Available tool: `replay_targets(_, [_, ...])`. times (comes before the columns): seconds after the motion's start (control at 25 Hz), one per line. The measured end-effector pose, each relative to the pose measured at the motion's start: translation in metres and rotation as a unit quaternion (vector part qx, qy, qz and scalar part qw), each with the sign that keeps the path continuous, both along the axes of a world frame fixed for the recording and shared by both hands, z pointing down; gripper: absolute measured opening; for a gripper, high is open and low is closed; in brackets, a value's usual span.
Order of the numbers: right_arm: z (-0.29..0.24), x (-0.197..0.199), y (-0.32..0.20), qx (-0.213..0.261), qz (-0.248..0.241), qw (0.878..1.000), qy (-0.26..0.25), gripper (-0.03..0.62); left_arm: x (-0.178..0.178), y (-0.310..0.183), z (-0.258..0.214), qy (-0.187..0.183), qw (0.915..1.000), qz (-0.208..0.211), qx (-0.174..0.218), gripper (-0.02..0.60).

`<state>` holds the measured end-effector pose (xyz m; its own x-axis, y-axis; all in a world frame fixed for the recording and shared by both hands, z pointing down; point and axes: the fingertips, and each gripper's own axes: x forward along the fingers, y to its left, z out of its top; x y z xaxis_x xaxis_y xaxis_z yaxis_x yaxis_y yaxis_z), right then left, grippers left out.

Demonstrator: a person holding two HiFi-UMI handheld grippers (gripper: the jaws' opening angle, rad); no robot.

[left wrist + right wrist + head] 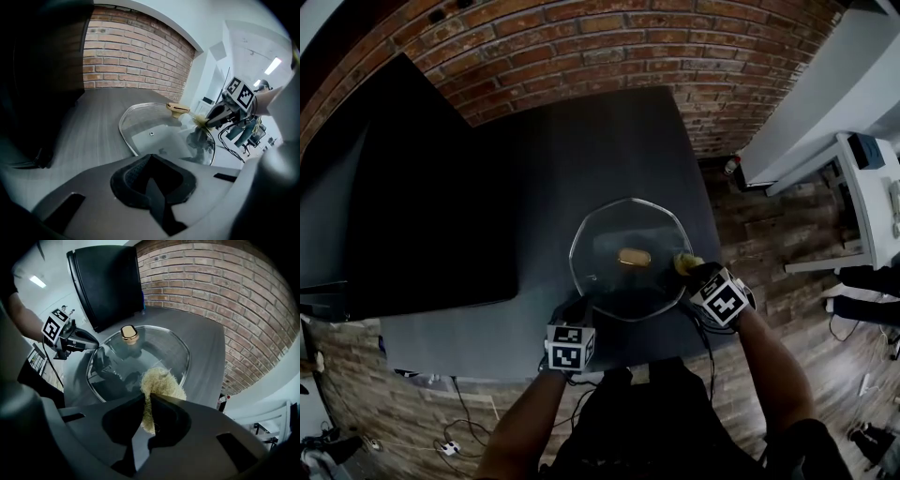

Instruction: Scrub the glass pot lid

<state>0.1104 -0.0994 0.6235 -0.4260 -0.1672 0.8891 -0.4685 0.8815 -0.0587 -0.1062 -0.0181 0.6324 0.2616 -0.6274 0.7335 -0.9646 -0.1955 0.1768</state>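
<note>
The glass pot lid [614, 286] lies on the dark table [581, 150], its gold knob [635, 257] pointing up. My left gripper [578, 305] grips the lid's near-left rim; in the right gripper view its tips [95, 343] pinch that edge. My right gripper [694, 272] is shut on a pale fibrous scrubber [161, 383], which presses on the lid [154, 350] at its right rim. In the left gripper view the lid [154, 129] runs under my left gripper [150, 157], with the scrubber [201, 122] at its far side.
A large black panel [412, 206] covers the table's left part. A brick wall [581, 47] rises behind the table. The table's right edge [712, 216] drops to a wooden floor, and white furniture [862, 187] stands further right.
</note>
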Motion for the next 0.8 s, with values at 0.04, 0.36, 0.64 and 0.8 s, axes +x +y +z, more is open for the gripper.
replay_targets(0.04, [0.000, -0.001, 0.005, -0.001, 0.000, 1.000, 0.000, 0.041, 0.000, 0.000, 0.000, 0.000, 1.0000, 0.002, 0.000, 0.032])
replay_targets(0.36, [-0.002, -0.016, 0.039, -0.010, -0.008, 1.000, -0.010, 0.041, 0.002, 0.001, 0.000, 0.003, 0.9999, 0.011, 0.001, 0.032])
replay_targets(0.64, [-0.004, -0.047, 0.074, -0.014, -0.040, 0.999, -0.014, 0.041, 0.002, 0.001, 0.001, 0.005, 0.9997, 0.023, 0.002, 0.032])
replay_targets(0.8, [-0.004, -0.069, 0.092, -0.024, -0.054, 0.998, -0.022, 0.041, 0.003, 0.002, 0.000, 0.005, 0.9995, 0.031, 0.003, 0.032])
